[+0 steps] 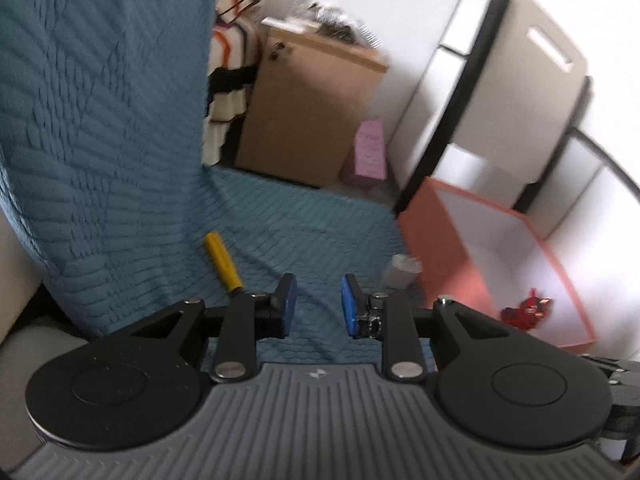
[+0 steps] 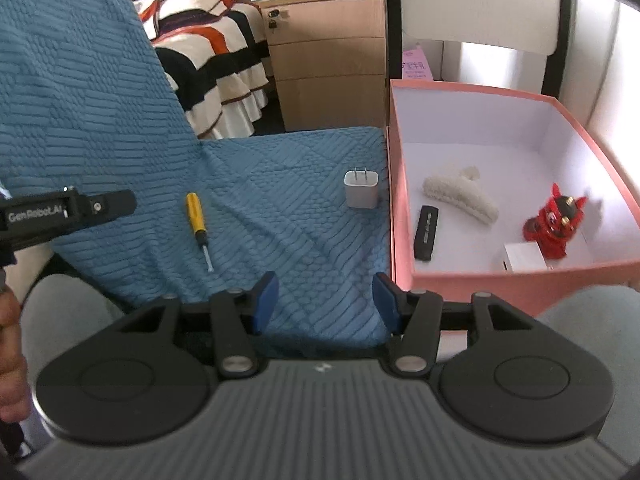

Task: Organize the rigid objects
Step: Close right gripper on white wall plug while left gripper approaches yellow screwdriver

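A yellow-handled screwdriver (image 2: pixel 198 225) and a white plug adapter (image 2: pixel 361 189) lie on the blue quilted cover (image 2: pixel 280 208). A pink box (image 2: pixel 404 200) stands to their right, holding a white fuzzy hair clip (image 2: pixel 460 196), a black stick (image 2: pixel 426 232), a red figurine (image 2: pixel 554 224) and a small white box (image 2: pixel 524 257). My right gripper (image 2: pixel 326 304) is open and empty above the cover's front. My left gripper (image 1: pixel 319 306) is open and empty, with the screwdriver (image 1: pixel 222 262) just ahead-left and the adapter (image 1: pixel 400 270) ahead-right beside the pink box (image 1: pixel 440 256).
A wooden drawer cabinet (image 2: pixel 324 52) and a striped bed (image 2: pixel 208 48) stand behind the cover. A pink carton (image 2: pixel 416 65) and a white chair (image 2: pixel 480 4) are behind the box. The other gripper's body (image 2: pixel 68 212) shows at the left in the right wrist view.
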A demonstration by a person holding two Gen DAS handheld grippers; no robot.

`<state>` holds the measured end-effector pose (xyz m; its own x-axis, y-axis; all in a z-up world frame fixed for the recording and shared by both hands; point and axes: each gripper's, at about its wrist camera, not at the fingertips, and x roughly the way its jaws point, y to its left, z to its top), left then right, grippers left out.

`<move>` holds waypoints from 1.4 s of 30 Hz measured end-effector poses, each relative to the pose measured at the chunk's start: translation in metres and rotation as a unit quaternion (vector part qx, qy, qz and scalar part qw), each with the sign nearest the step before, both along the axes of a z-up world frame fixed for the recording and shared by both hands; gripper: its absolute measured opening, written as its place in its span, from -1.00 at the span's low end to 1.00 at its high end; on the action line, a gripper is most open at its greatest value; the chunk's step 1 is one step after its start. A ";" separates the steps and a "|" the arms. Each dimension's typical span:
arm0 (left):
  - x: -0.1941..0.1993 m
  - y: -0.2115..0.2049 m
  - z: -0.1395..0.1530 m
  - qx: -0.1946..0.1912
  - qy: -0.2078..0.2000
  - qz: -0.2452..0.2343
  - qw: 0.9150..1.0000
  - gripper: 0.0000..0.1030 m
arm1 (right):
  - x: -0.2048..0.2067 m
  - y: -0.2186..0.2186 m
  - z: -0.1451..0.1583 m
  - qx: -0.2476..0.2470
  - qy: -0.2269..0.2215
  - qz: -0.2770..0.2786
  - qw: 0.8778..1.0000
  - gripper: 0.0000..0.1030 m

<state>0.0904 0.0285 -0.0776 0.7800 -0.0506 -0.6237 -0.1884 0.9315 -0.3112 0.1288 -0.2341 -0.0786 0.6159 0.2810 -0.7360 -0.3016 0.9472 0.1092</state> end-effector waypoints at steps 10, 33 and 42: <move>0.032 0.001 -0.066 -0.006 0.034 0.016 0.999 -0.12 | 0.042 0.036 -0.033 -0.007 -0.038 0.035 0.999 0.07; 0.098 0.016 -0.144 0.014 0.068 0.044 0.997 -0.14 | 0.102 0.088 -0.080 -0.115 -0.118 0.036 0.986 0.29; 0.117 0.033 -0.149 0.021 0.062 0.064 0.996 -0.15 | 0.132 0.094 -0.100 -0.192 -0.143 -0.011 0.971 0.10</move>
<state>0.2070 0.0612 -0.2267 0.6955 0.0716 -0.7149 -0.3401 0.9093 -0.2398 0.2606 -0.1406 -0.1786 0.8131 0.0031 -0.5822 -0.2461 0.9081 -0.3389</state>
